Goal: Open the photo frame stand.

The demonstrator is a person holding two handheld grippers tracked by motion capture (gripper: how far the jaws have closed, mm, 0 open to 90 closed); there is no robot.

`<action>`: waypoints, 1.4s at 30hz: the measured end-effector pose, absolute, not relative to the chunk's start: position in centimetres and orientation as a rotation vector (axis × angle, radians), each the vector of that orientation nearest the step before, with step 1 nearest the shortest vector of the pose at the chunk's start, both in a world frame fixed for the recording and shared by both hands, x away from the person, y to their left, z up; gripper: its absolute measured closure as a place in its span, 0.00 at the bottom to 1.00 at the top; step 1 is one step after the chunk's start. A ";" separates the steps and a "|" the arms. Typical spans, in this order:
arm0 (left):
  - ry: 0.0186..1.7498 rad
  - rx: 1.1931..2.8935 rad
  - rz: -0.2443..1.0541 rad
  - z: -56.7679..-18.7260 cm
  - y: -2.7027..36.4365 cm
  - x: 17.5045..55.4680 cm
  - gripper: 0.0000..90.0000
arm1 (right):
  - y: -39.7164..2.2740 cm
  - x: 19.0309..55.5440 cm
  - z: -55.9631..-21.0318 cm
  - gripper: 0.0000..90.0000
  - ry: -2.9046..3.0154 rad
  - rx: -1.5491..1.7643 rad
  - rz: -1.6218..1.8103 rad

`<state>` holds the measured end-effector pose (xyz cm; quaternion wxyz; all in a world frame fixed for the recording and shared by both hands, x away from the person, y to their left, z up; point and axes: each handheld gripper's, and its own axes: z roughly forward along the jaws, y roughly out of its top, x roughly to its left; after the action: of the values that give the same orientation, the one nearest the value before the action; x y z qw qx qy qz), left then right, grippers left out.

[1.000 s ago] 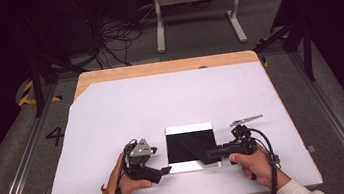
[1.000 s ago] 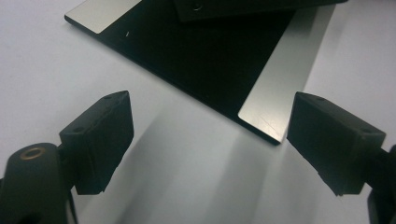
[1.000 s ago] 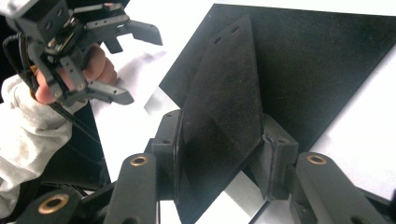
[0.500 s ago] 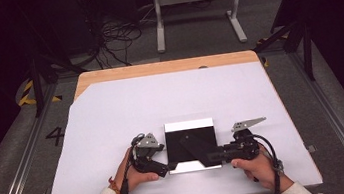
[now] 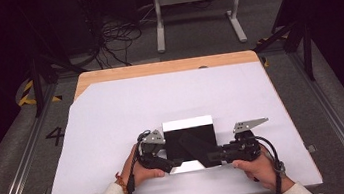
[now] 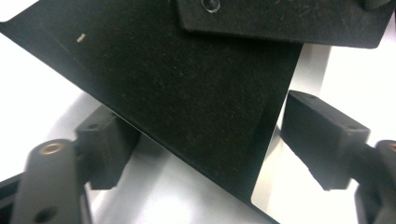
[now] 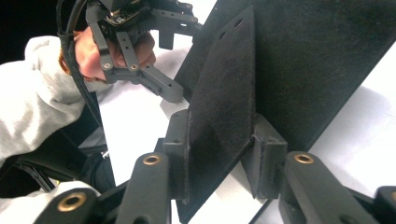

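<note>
Black felt flap [image 7: 224, 107] clamped in right gripper [image 7: 219, 154]; left gripper [image 6: 201, 154] loosely open around its corner.

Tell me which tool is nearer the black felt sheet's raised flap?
Right: the right tool, jaws just closing, pinches the flap. The left tool, also closing, straddles the sheet's corner.

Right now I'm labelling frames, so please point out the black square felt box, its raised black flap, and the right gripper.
black square felt box [image 5: 189, 140]: high view, its dark inner floor.
raised black flap [image 7: 224, 98]: right gripper view, middle of its face.
right gripper [image 7: 222, 156]: right gripper view, midway between fingertips.
</note>
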<state>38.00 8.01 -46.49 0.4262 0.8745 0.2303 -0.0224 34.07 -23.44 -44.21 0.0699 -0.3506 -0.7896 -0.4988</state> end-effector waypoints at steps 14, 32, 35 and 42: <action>0.556 2.131 0.071 -44.7 9.5 38.1 0.55 | -23.5 34.4 -43.6 0.81 -2.364 -1.060 -1.550; 0.585 2.068 0.281 -43.1 10.8 38.5 0.74 | -21.7 35.6 -42.9 0.86 -2.525 -1.052 -1.547; 0.578 2.068 0.296 -43.0 11.0 38.5 0.74 | -21.4 35.7 -43.1 0.87 -2.536 -1.049 -1.544; 0.557 2.072 0.293 -43.0 10.9 38.3 0.71 | -21.3 35.4 -43.2 0.87 -2.569 -1.031 -1.535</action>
<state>38.28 10.94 -42.99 0.4690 0.8451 0.2272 0.1194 35.42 -21.32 -43.20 -0.0116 -0.3256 -0.8116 -0.4849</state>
